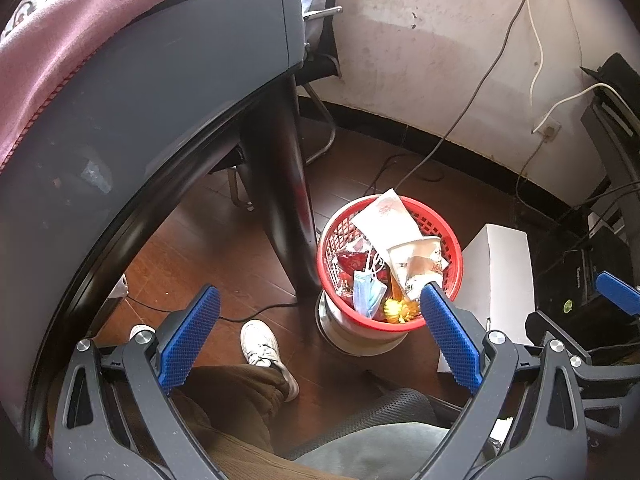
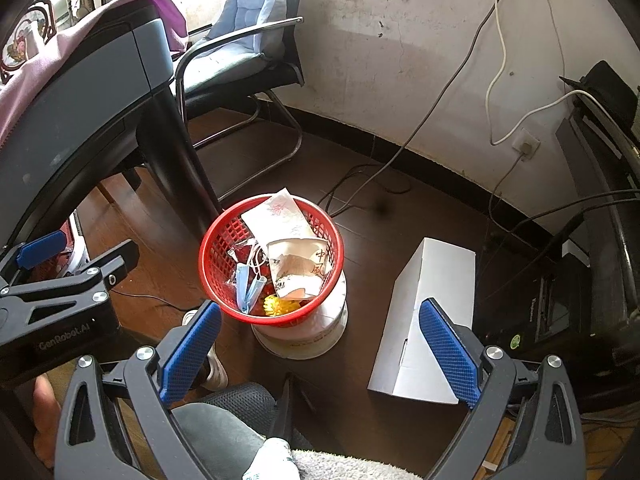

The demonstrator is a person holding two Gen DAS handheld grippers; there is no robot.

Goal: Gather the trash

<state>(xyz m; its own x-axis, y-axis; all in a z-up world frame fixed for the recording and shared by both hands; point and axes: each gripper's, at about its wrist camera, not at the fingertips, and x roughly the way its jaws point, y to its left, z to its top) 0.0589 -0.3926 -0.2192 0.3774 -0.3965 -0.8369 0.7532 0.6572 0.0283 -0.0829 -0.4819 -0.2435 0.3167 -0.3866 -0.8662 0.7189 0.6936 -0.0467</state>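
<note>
White box point(image 2: 430, 312) beside chair point(image 2: 248, 52).

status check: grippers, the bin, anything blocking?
Left gripper open, empty. Right gripper open, empty. Red basket on white bucket, holding paper, mask, wrappers. White box on floor to its right; table leg close on its left.

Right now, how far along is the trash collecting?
Seemingly done: the red basket holds a blue mask, paper cup and wrappers. In hand: nothing; left gripper and right gripper are open. Possibly left: the white box on the floor.
</note>
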